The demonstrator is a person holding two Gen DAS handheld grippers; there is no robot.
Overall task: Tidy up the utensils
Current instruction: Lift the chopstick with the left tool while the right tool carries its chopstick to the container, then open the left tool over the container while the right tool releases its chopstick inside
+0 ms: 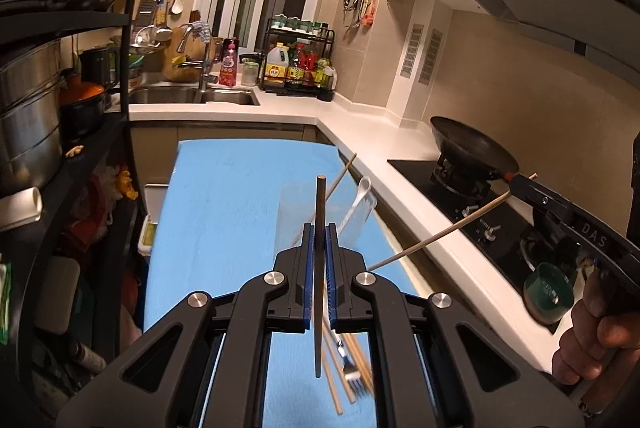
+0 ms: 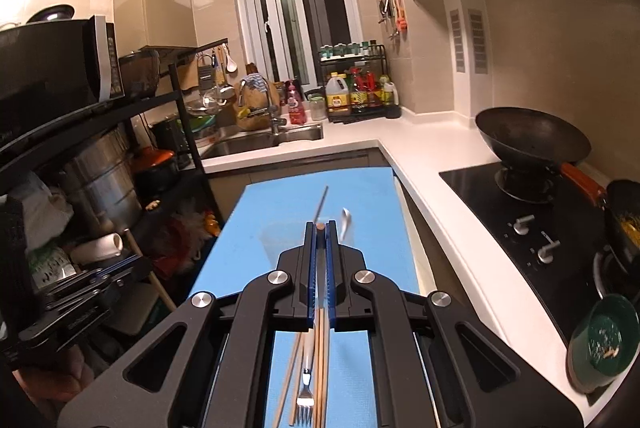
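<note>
On the far left there's a black metal storage rack loaded with a big stainless steel stockpot and an orange-lidded black pot, plus a black microwave up top in the right wrist view. Behind that sits the stainless sink with a curved chrome tap. Moving in, a long blue mat covers the work surface, and a clear plastic tumbler stands on it holding a white plastic spoon and a pale wooden chopstick, both leaning out to the right. The left gripper has its blue-padded fingers pinched together on a dark grey chopstick, which stands nearly straight up and down through the pads, in the air above the mat. Under it on the mat lie a few more light wooden chopsticks and a silver metal fork, prongs toward the camera. The right gripper is clamped on a light wooden chopstick, pointing along its fingers, so only the round end shows between the pads in its own view. From the left camera that stick slants out over the counter edge. Further right is the white countertop, a black wok on the black gas hob, and a green plastic bowl near the hob's front corner.
</note>
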